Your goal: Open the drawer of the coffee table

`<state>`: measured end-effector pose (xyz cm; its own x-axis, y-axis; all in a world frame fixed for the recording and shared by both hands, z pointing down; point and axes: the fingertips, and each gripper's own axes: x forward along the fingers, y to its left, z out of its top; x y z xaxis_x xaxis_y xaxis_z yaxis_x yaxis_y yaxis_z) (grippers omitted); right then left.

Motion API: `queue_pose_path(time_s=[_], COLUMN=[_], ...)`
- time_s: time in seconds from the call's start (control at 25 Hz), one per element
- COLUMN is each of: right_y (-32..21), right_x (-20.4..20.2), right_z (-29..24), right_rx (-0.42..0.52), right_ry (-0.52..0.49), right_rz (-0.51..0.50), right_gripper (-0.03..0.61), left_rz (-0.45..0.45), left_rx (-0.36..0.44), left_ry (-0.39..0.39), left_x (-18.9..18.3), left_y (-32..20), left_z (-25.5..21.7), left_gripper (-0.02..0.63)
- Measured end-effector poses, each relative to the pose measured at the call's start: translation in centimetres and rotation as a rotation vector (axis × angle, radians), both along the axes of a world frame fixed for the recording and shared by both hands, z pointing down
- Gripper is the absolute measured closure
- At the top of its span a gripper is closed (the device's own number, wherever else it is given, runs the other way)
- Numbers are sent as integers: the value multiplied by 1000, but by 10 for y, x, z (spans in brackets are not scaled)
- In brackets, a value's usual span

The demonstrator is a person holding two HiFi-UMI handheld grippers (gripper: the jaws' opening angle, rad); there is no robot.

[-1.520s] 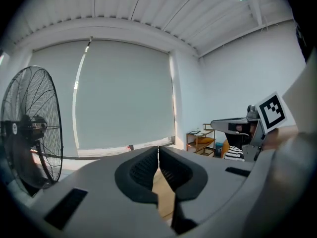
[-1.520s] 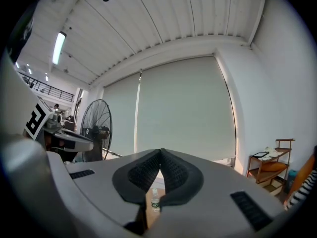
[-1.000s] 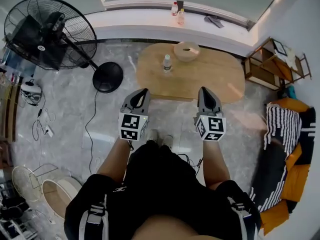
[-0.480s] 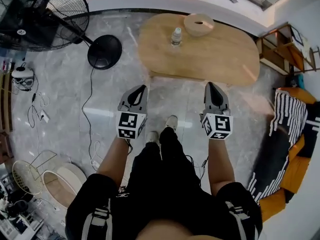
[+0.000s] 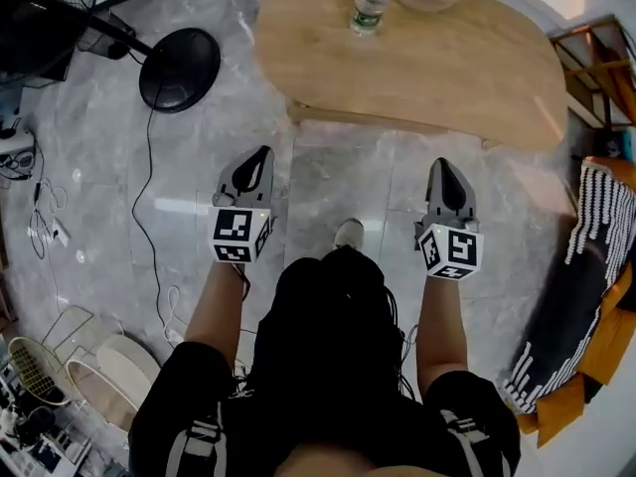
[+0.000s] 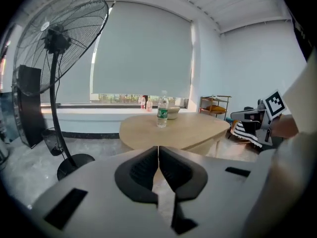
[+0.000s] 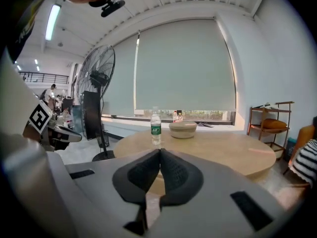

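Head view shows left gripper and right gripper over the floor; only gripper views show the blind; both grippers' jaws meet, empty; the surface, bearing a bottle, lies ahead of both; its drawer cannot be made out.

Left gripper and right gripper have sunk nearer the coffee table.

Grey marble floor — black standing fan, blind-covered window, wooden shelf.
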<state>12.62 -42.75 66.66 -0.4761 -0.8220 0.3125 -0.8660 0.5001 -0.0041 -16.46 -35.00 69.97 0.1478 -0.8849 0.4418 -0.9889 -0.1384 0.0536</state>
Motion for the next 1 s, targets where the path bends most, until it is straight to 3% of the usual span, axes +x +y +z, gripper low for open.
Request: queue_pose_path(time_s=[0.2, 0.32, 0.52, 0.84, 0.88, 0.92, 1.0], right_y=[-7, -1, 6, 19, 17, 15, 11], right_x=[16, 31, 48, 68, 70, 73, 77], right_z=[92, 129, 138, 132, 133, 135, 139], right_rx=[85, 104, 146, 101, 94, 82, 58], right_ry=[0, 23, 22, -74, -88, -102, -112], right_rz=[16, -12, -41, -80, -89, -101, -125], right_gripper=[561, 561, 561, 555, 438, 375, 348], left_rz=[20, -6, 13, 134, 161, 187, 225], left_rx=[49, 80, 155, 176, 166, 150, 120], left_ry=[-7, -3, -15, 42, 51, 58, 60], left_x=[-16, -23, -22, 3, 8, 12, 18], left_y=[-2, 11, 16, 25, 24, 23, 20], left_z=[114, 152, 157, 146, 149, 153, 163], left_gripper=[588, 588, 588, 584, 499, 393, 364])
